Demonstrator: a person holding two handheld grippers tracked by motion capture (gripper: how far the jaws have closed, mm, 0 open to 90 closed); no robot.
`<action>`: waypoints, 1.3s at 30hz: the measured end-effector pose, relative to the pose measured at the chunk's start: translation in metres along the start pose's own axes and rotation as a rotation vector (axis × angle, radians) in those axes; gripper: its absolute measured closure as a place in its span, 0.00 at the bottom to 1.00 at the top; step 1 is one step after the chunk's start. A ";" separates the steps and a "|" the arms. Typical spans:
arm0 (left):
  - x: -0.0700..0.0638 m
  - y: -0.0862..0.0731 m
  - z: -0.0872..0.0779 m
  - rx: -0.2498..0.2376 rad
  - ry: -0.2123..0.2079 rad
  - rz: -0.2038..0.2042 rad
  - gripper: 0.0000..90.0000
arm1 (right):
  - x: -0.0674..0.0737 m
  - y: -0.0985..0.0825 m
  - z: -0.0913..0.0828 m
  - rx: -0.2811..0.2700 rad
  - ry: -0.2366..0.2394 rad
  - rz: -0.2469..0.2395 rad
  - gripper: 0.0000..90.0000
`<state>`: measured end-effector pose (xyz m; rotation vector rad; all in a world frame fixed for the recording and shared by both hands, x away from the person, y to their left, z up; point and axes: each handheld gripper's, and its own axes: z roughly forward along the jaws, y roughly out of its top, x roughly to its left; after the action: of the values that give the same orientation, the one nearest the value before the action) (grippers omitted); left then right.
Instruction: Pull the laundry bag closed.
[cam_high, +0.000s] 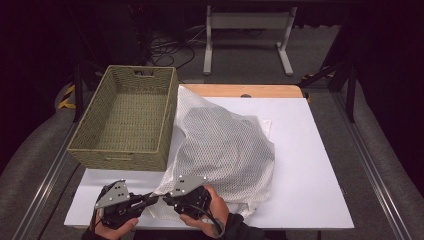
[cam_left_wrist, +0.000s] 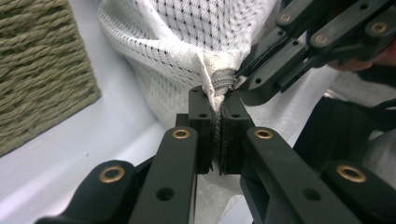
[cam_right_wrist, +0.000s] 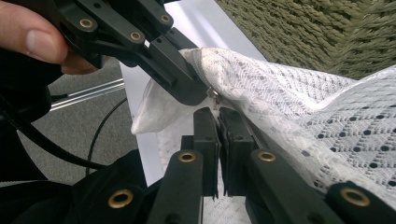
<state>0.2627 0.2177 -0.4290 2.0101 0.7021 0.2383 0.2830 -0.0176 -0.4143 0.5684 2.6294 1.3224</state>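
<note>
A white mesh bag (cam_high: 220, 145) lies bulging on the white table (cam_high: 310, 175). Both grippers meet at its near left corner. My left gripper (cam_high: 157, 198) points right, and in its own view (cam_left_wrist: 218, 95) the jaws are shut on the bag's hem just below the grey zipper end (cam_left_wrist: 223, 80). My right gripper (cam_high: 165, 199) points left toward it, and in its own view (cam_right_wrist: 218, 114) it is shut on the same edge of the bag (cam_right_wrist: 303, 102), beside a small metal zipper pull (cam_right_wrist: 214, 94). The tips of the two grippers nearly touch. What the bag holds is hidden.
An empty green woven basket (cam_high: 120, 150) stands on the table's left side, its right wall against the bag. The table's wooden far edge (cam_high: 240, 90) shows behind the bag. Metal rails run along both sides of the table, with dark floor and cables beyond.
</note>
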 end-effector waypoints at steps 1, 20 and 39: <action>0.000 0.000 -0.001 -0.006 0.002 -0.014 0.96 | 0.000 0.000 0.001 -0.001 0.006 0.005 0.96; 0.013 -0.006 -0.007 -0.021 0.069 -0.043 0.96 | -0.017 -0.030 -0.013 0.060 -0.055 0.029 0.96; 0.015 -0.009 -0.009 -0.031 0.090 -0.068 0.96 | -0.040 -0.088 -0.097 0.142 -0.130 0.088 0.96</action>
<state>0.2676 0.2363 -0.4334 1.9523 0.8175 0.2985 0.2675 -0.1527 -0.4280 0.7713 2.6319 1.0860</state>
